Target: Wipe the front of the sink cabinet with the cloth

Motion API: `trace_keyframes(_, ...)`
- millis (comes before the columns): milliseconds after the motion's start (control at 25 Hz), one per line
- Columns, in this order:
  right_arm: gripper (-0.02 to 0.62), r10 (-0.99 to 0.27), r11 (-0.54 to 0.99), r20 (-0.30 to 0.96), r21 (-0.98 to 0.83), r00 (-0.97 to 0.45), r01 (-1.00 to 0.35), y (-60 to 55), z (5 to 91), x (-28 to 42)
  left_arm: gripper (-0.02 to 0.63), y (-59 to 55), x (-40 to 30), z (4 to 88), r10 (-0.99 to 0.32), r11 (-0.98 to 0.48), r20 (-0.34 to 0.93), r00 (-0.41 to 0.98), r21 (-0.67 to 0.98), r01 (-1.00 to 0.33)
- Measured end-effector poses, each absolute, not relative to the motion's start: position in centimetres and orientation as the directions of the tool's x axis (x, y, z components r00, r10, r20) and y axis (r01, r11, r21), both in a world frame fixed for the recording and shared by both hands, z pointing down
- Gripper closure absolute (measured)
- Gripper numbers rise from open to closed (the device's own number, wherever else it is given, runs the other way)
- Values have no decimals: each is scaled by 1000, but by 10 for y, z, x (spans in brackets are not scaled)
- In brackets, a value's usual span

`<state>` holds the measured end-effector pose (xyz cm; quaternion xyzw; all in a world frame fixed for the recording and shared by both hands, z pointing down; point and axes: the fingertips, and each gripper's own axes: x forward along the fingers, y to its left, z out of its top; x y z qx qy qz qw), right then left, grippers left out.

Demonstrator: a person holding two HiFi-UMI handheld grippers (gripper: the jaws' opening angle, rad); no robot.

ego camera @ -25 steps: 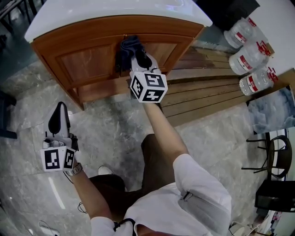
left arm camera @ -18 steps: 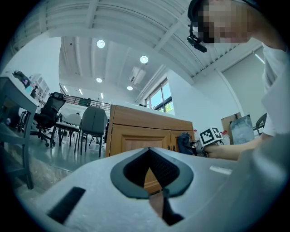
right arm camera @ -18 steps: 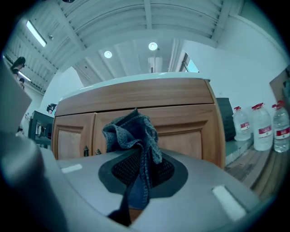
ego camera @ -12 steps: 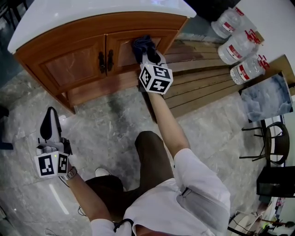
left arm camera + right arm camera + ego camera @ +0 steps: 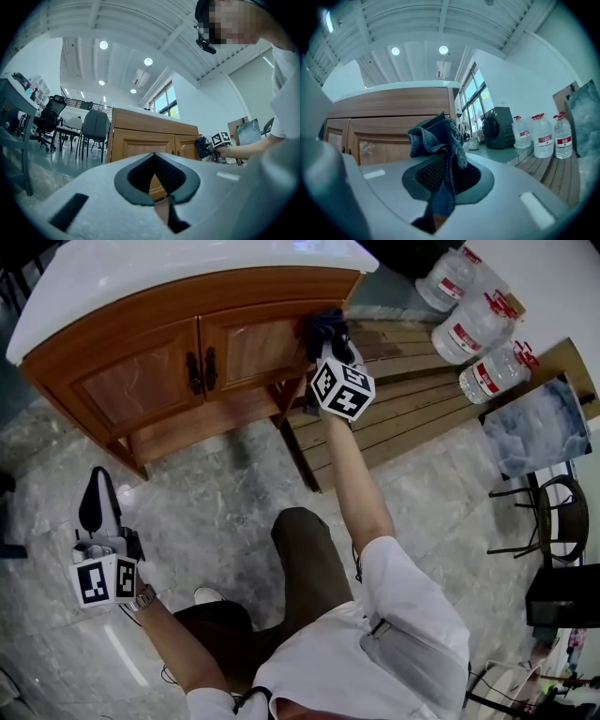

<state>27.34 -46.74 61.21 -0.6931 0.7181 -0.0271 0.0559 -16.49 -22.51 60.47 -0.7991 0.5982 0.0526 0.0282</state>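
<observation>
The wooden sink cabinet (image 5: 141, 381) with a white top has two doors and dark handles (image 5: 199, 371). My right gripper (image 5: 328, 338) is shut on a dark blue cloth (image 5: 323, 324), which is pressed against the right end of the right door. In the right gripper view the cloth (image 5: 438, 136) bunches out of the shut right gripper (image 5: 443, 157) in front of the cabinet (image 5: 379, 136). My left gripper (image 5: 94, 486) hangs low at the left over the floor, shut and empty. The left gripper (image 5: 154, 157) looks at the cabinet (image 5: 140, 136) from the side, with the cloth (image 5: 202, 146) far off.
Three large water bottles (image 5: 469, 329) stand at the back right beside a wooden slatted platform (image 5: 412, 418) that abuts the cabinet's right end. A bluish panel (image 5: 534, 427) and dark chairs (image 5: 553, 531) are at the right. The floor (image 5: 225, 493) is grey marble.
The right gripper has slid the cloth rightward along the cabinet front, from the middle by the handles to the right door's far end. The left gripper has stayed low at the left.
</observation>
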Motion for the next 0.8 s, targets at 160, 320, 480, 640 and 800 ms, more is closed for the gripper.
trace_keyframes(160,545,-999,31,-25,-113,-28,-993,-470,615,281,606,-226,-160,604,-950,-292,-120,288,18,-956)
trace_keyframes(320,545,-998,39,-60,-122,-32,-992,-453,609,276,606,-224,-156,601,-949,-293,-123,290,8,-956)
trace_keyframes(480,545,-984,153,-109,-104,-142,-983,-404,623,221,606,-221,-160,599,-950,-284,-139,279,17,-959)
trace_keyframes(640,545,-929,367,-102,-133,-355,-921,-364,650,126,606,-221,-164,602,-952,-280,-136,275,19,-960)
trace_keyframes(800,545,-814,580,-55,-133,-578,-804,-330,679,20,606,-219,-167,600,-955,-270,-131,266,6,-963)
